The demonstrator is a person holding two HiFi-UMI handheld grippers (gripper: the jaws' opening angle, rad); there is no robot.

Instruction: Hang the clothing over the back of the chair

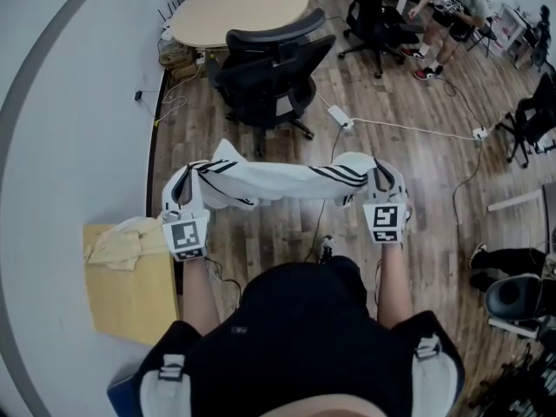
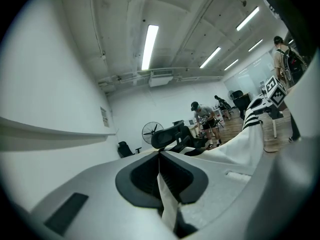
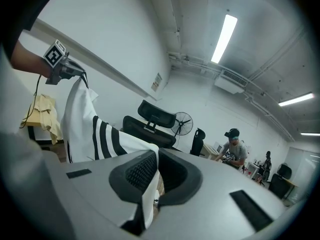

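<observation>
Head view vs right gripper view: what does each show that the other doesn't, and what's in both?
Only head view: the round table and the power strip on the floor. Only right gripper view: the right gripper with jaws shut on the striped white garment, a pedestal fan, a ceiling light. Both: the garment stretched between grippers, the black office chair, the left gripper.

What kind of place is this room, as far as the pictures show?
Probably an open office or lab workspace: a black swivel office chair, a round table, a power strip on the wood floor, and long ceiling lights.
</observation>
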